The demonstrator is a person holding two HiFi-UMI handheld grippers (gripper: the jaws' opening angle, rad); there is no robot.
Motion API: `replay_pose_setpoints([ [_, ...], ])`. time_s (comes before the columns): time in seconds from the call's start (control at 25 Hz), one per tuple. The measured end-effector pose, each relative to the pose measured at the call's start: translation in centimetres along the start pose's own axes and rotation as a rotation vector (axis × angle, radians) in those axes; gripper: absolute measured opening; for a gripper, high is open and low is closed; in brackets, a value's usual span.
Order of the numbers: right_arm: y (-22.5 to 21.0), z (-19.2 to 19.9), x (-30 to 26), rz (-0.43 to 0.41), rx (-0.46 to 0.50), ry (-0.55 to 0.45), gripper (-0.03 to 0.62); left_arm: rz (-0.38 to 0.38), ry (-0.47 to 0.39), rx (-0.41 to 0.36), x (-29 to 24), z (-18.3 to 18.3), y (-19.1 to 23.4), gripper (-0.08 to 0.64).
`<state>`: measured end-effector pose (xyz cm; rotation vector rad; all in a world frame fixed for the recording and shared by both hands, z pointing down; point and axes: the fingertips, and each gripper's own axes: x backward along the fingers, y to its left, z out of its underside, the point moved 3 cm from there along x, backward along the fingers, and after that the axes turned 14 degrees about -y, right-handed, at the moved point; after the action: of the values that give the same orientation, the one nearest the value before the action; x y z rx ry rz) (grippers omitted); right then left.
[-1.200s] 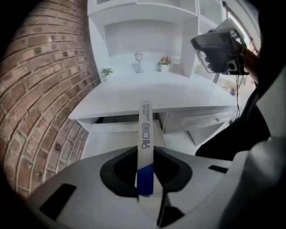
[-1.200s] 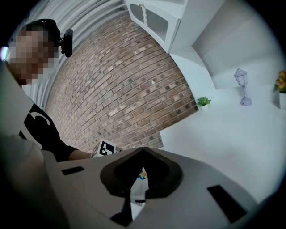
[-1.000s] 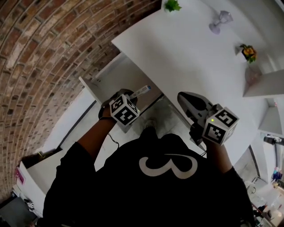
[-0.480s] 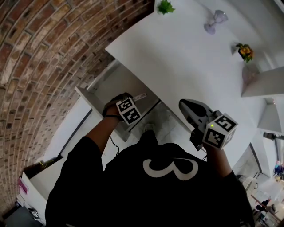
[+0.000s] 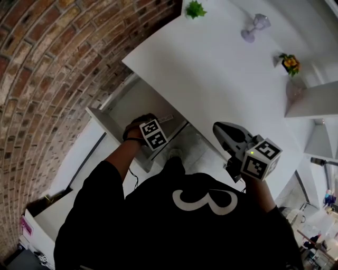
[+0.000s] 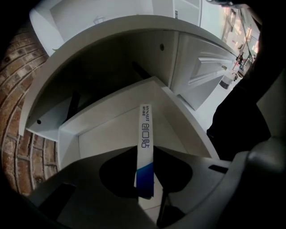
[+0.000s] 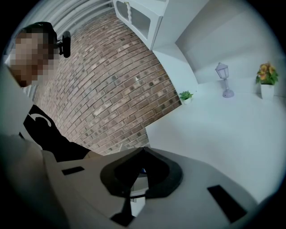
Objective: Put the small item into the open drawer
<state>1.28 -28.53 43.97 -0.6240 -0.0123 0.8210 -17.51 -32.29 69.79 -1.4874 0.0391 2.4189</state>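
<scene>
A slim white box with a blue end (image 6: 145, 134) is pinched edge-on between the jaws of my left gripper (image 6: 144, 156). It points down into the open white drawer (image 6: 107, 136) under the tabletop. From the head view, the left gripper (image 5: 160, 122) hangs over the drawer (image 5: 113, 132) at the table's front edge, and only the tip of the box (image 5: 167, 118) shows. My right gripper (image 5: 221, 129) is held off to the right over the tabletop edge. Its jaws meet with nothing between them in the right gripper view (image 7: 143, 151).
The white table (image 5: 211, 68) carries a small green plant (image 5: 195, 9), a lilac lantern ornament (image 5: 252, 26) and a potted flower (image 5: 290, 62) at its far side. A brick wall (image 5: 58, 68) runs along the left. White cabinet fronts (image 6: 203, 71) stand beside the drawer.
My left gripper has carried the box away from me and lower, from the drawer's near rim to over its inside. The right gripper has stayed about where it was.
</scene>
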Motion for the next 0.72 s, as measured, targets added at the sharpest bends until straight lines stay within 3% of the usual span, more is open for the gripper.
replay_pose_setpoints([
  [0.16, 0.1, -0.3, -0.3, -0.002, 0.001, 0.001, 0.011, 0.035, 0.013, 0.018, -0.4, 0.6, -0.5, 0.083],
  [0.32, 0.2, -0.5, -0.7, -0.008, 0.002, 0.009, 0.011, 0.056, 0.02, 0.037, -0.6, 0.9, -0.6, 0.162],
  [0.52, 0.4, -0.6, -1.3, -0.028, 0.01, 0.013, 0.011, 0.047, -0.017, 0.073, 0.3, 0.4, 0.0, 0.236],
  [0.72, 1.1, -0.9, -1.7, -0.056, 0.012, 0.009, 0.011, 0.023, -0.085, 0.049, 2.3, -1.2, 0.5, 0.299],
])
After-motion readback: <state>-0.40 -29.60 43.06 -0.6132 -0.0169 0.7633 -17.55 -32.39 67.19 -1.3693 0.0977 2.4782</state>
